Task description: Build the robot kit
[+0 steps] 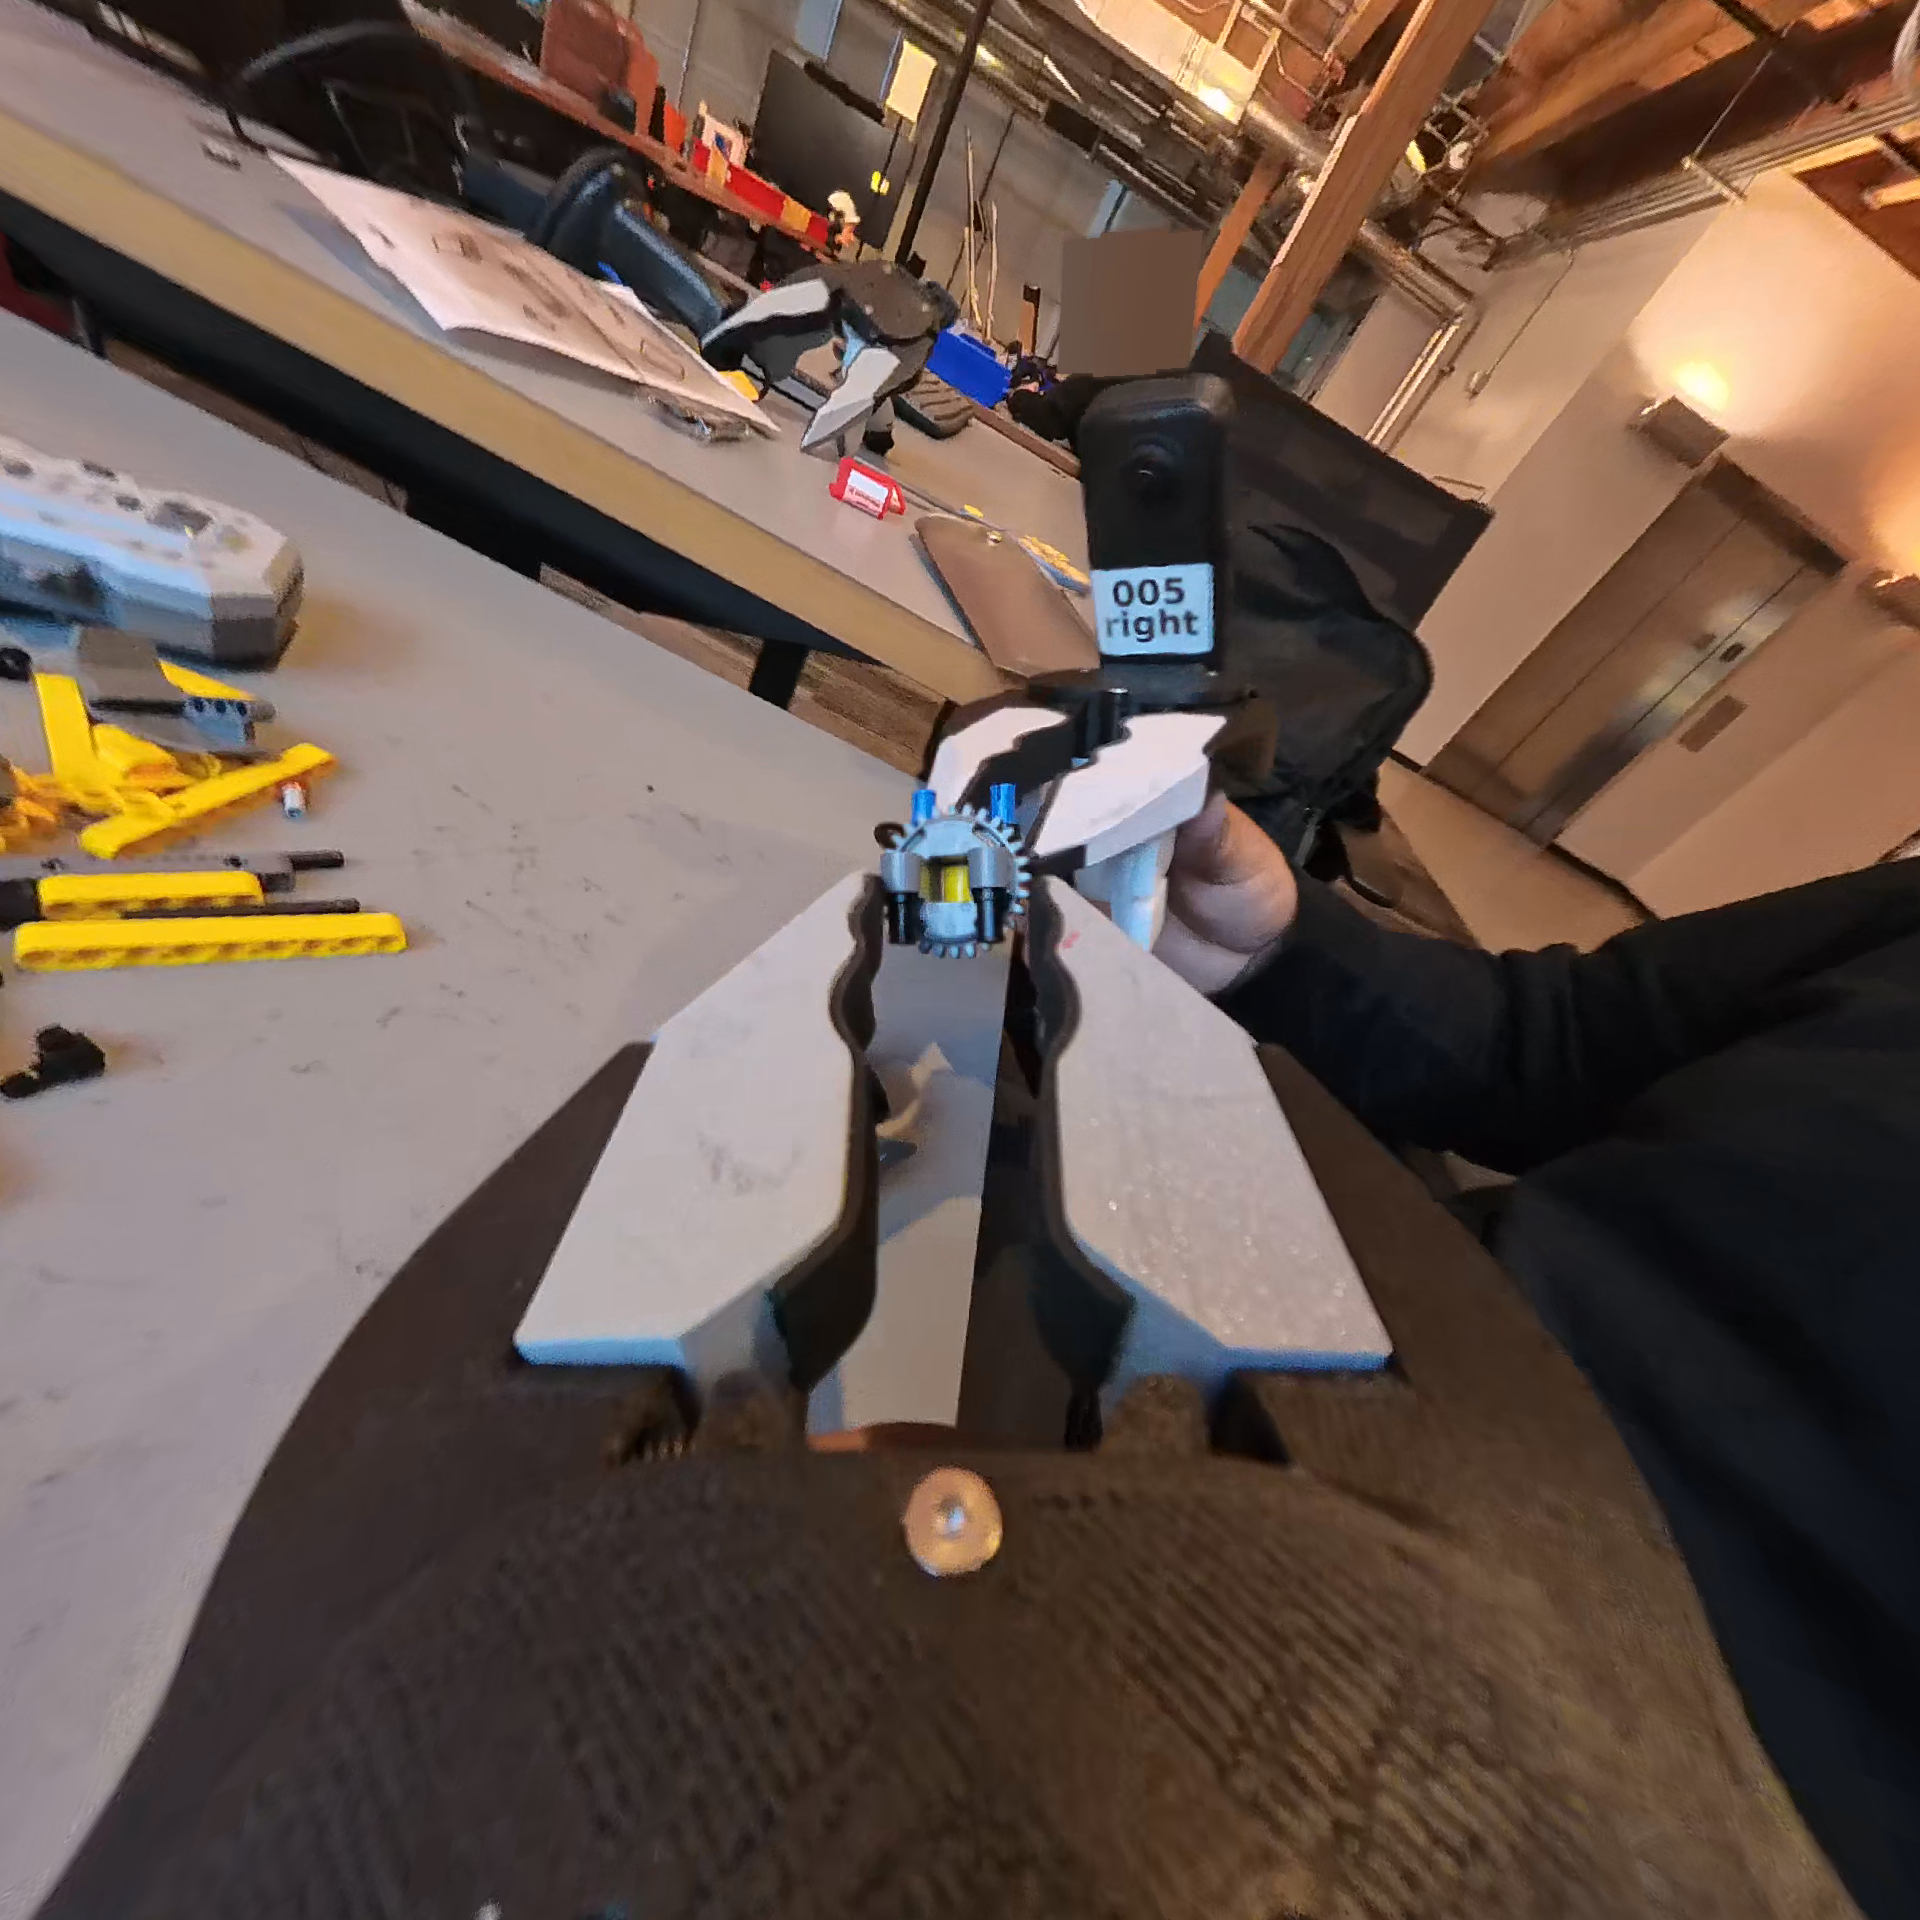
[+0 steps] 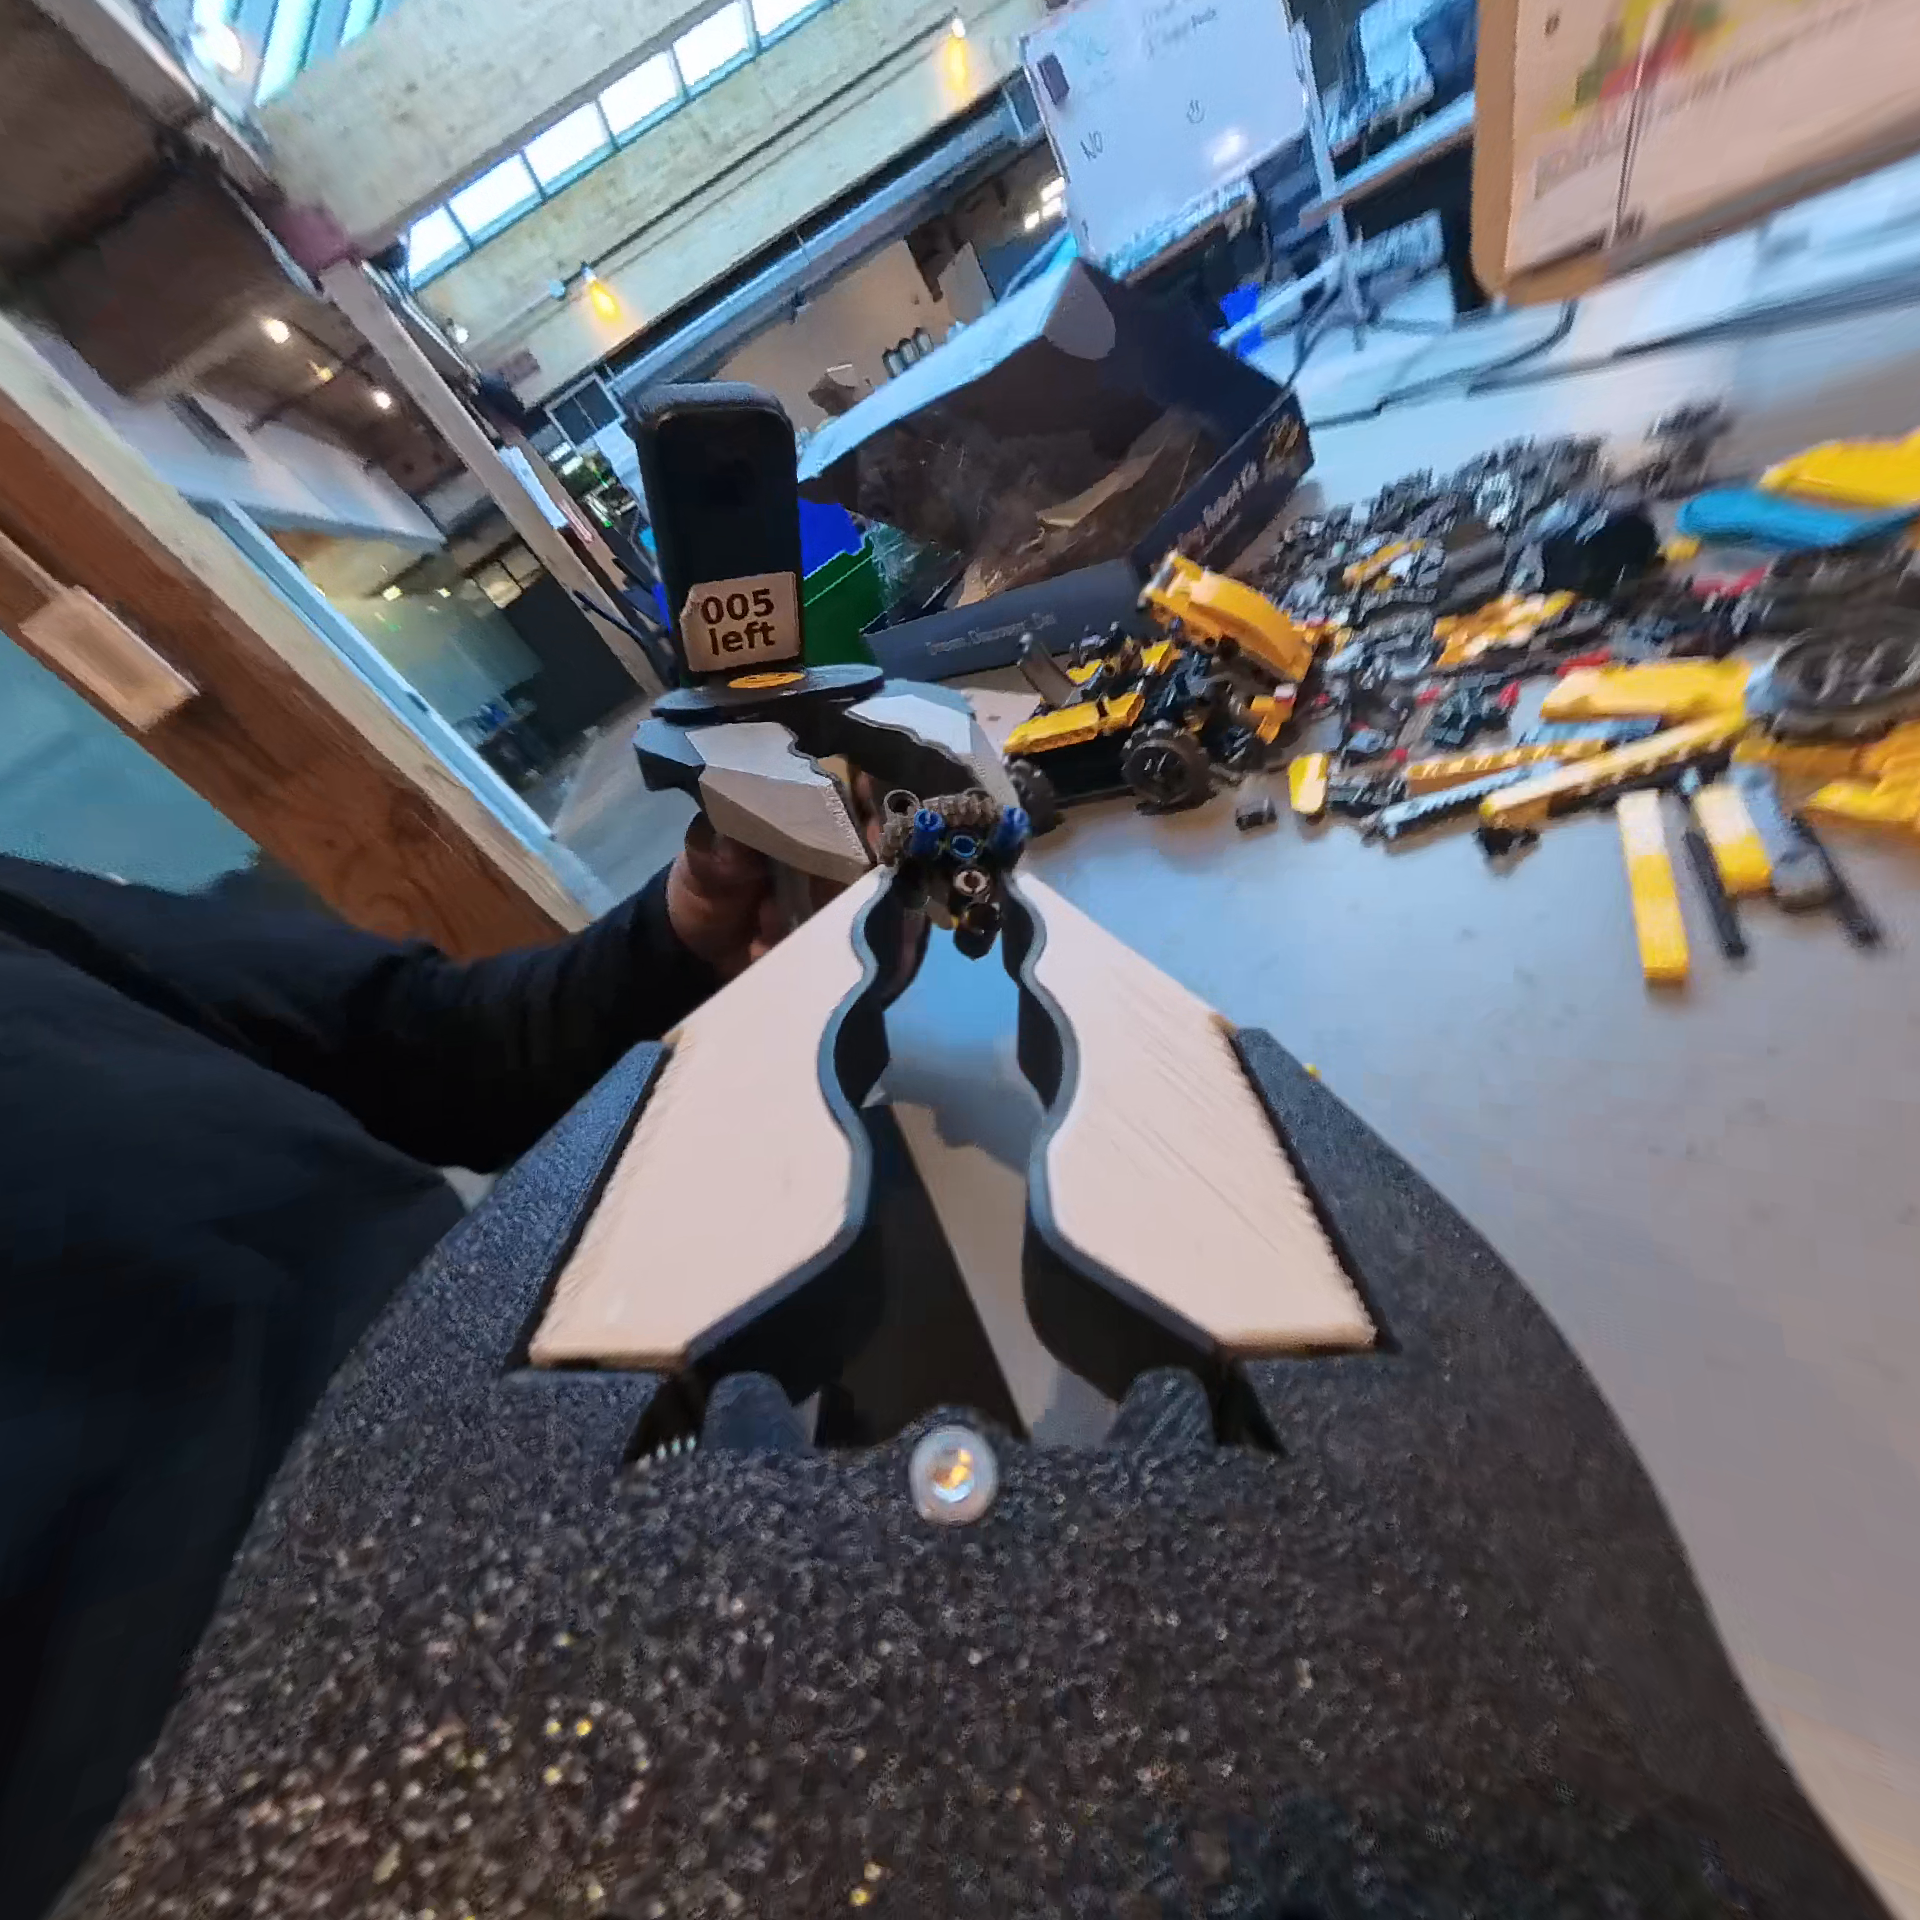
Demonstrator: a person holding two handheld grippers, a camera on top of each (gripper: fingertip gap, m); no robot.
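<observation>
A small gear assembly [image 1: 951, 883] is a grey toothed wheel with a yellow core, black pins and two blue pins. It is held in the air above the grey table [image 1: 468, 1039]. My left gripper [image 1: 954, 902] is shut on it at the fingertips. My right gripper [image 1: 1013, 821] meets it from the far side, held by a hand [image 1: 1226, 904]. In the right wrist view the same assembly [image 2: 951, 847] sits between the tips of my right gripper [image 2: 953, 885], which is shut on it, with my left gripper [image 2: 914, 821] facing it.
Yellow beams [image 1: 208, 935], a grey block [image 1: 135, 571] and a small black piece [image 1: 52, 1060] lie to the left. A partly built yellow and black vehicle [image 2: 1143, 707], a large pile of loose pieces [image 2: 1558, 644] and an open box [image 2: 1039, 488] are on the right. An open booklet [image 1: 520, 281] lies on the far table. Only a small space, under 4 cm, lies between the two pairs of fingers. The small black piece [image 1: 52, 1060] is about 20 cm from both grippers' fingertips. Look for it in the right wrist view [image 2: 1495, 841] too.
</observation>
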